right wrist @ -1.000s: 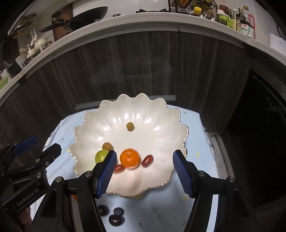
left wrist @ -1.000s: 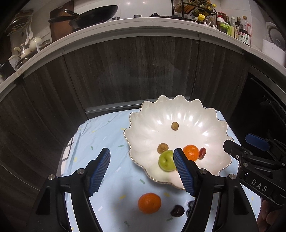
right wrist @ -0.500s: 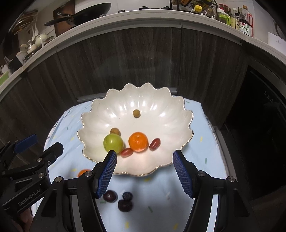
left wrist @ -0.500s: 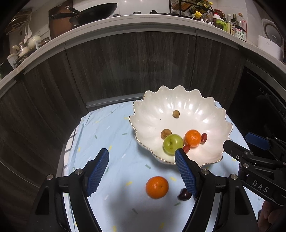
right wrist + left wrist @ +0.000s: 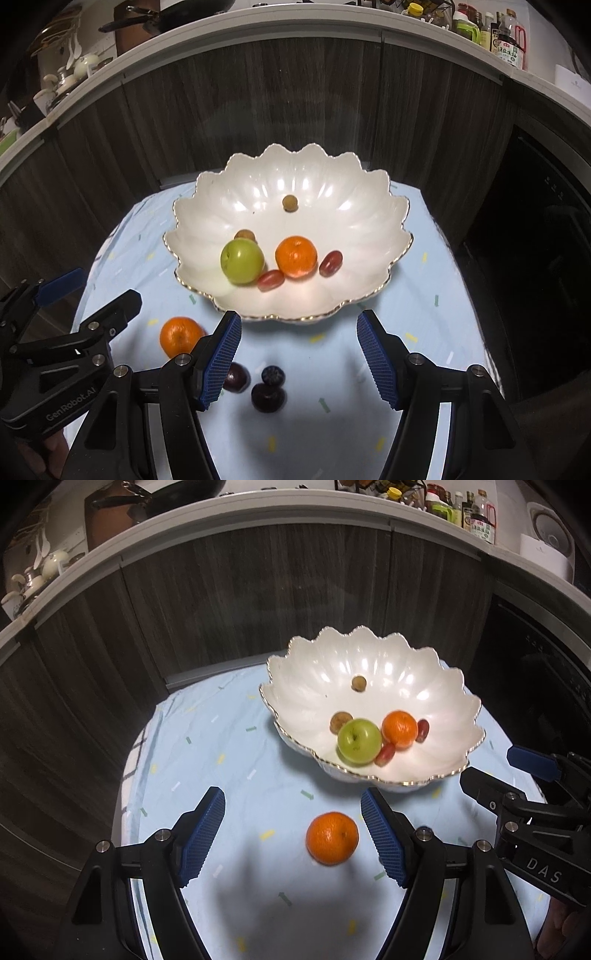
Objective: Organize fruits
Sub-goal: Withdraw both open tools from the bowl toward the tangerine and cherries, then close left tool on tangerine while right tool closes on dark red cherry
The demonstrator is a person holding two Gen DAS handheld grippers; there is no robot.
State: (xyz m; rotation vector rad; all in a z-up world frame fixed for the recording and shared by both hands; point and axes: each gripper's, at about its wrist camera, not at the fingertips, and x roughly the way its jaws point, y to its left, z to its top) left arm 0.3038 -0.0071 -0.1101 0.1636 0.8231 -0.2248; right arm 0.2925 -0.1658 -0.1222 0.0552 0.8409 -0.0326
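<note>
Reaching for the loose fruit beside the bowl (image 5: 458, 701).
Left gripper (image 5: 291, 834), released, frames the orange (image 5: 331, 837) on the cloth; next, lower and clench. Right gripper (image 5: 297, 358), empty, hovers near dark grapes (image 5: 267, 397).

Left gripper (image 5: 293, 836) angled downward, blue-padded jaws spread wide with nothing pressed between them, right gripper (image 5: 297, 356) beside it on the right, likewise tilted down, jaws apart

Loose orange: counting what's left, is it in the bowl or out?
Out. The loose orange lies on the cloth, in front of the bowl.
</note>
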